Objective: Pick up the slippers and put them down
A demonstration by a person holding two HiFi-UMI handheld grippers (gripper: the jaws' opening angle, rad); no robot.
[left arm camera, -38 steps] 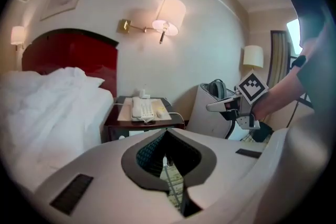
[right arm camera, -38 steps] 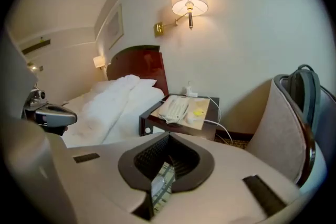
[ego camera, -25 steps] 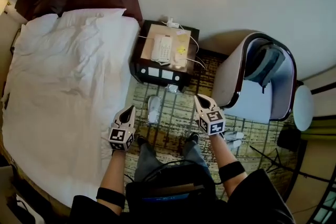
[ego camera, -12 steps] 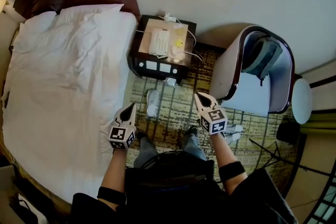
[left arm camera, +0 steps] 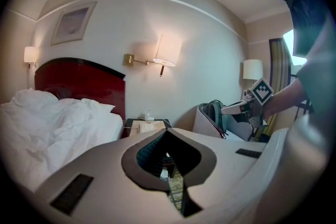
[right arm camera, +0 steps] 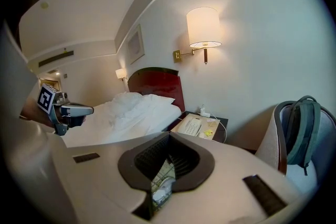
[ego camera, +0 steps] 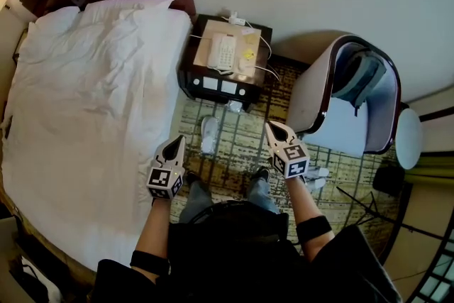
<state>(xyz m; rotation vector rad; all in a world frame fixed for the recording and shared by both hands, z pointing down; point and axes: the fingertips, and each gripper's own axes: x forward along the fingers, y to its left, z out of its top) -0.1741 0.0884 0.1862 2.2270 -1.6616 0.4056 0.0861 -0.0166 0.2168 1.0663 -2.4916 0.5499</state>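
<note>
Head view: a white slipper [ego camera: 209, 134] lies on the carpet [ego camera: 237, 152], between your grippers and a little farther off, its long axis running near to far; your left gripper [ego camera: 174, 145] is nearer to it than your right gripper [ego camera: 274, 129]; a second white shape [ego camera: 317, 176], likely the other slipper, sits near and right of the right gripper.

Left gripper view: jaws together, empty; only carpet shows below.

Right gripper view: jaws together, empty; the white patch [right arm camera: 160, 190] below may be a slipper.
</note>
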